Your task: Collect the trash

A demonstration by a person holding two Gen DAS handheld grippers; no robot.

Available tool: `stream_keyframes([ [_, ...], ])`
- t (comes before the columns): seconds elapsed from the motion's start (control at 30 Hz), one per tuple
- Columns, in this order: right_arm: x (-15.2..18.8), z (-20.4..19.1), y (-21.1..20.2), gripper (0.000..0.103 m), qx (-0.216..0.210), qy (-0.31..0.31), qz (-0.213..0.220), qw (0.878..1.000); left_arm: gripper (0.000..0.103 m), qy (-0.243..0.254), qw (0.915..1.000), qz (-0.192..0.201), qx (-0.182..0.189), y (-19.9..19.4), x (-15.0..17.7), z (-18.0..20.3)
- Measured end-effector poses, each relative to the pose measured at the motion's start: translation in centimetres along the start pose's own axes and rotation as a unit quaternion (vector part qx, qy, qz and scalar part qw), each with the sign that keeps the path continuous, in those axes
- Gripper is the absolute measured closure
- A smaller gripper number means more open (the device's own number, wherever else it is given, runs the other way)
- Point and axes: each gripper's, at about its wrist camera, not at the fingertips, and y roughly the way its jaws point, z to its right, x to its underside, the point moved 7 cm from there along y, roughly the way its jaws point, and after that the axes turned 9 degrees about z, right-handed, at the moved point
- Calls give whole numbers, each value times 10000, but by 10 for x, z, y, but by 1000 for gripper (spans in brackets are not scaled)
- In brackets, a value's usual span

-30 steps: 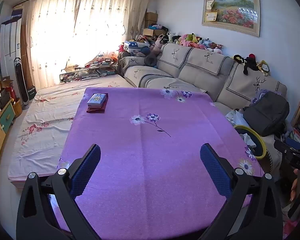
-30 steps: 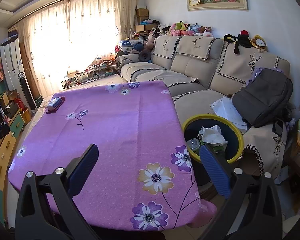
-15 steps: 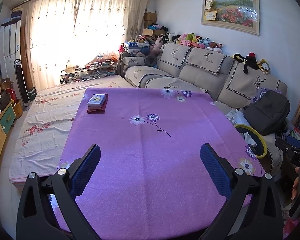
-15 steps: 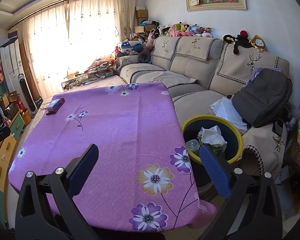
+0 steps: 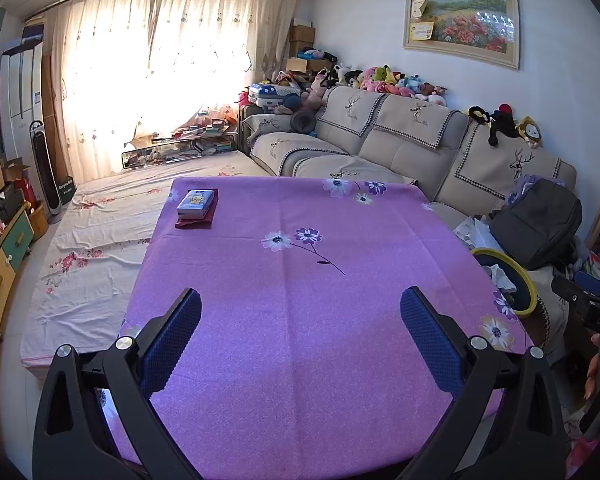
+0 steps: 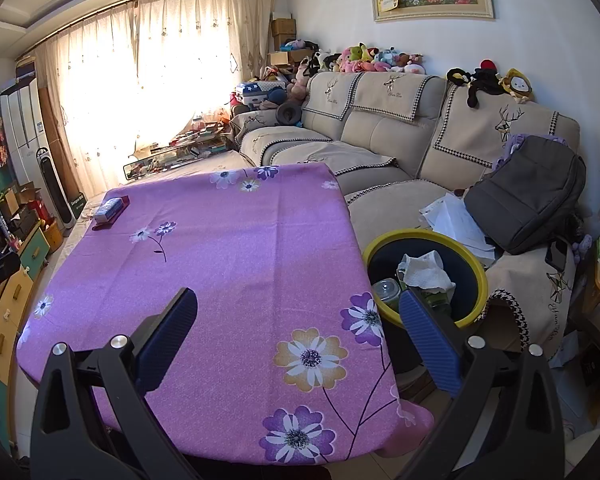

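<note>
Trash bin (image 6: 474, 264), dark with a yellow rim, stands on the floor just beside the right edge of the table, between table and sofa (image 6: 380, 136); it holds a crumpled white tissue (image 6: 422, 270) and, beside that, a clear container with a greenish lid (image 6: 386, 290). In the left wrist view only part of the bin (image 5: 518, 280) shows past the table's right edge. Right gripper (image 6: 298, 310), jaws wide and empty, hangs over the near right corner of the purple flowered tablecloth (image 6: 228, 256), its right finger overlapping the bin rim in the picture. Left gripper (image 5: 300, 308), jaws likewise wide and empty, hangs over the near middle of the cloth. At the far left corner a small box (image 5: 195, 203) lies on a dark red mat (image 5: 210, 218). A grey backpack (image 6: 528, 192) and loose papers (image 6: 456, 220) lie on the sofa to the right.
</note>
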Motion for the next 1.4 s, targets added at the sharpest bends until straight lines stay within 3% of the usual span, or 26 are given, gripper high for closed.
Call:
stream_keyframes([
  [1.4, 0, 1, 0, 7, -17, 14, -15, 10000, 5, 66, 9999, -65, 47, 4, 6, 7],
])
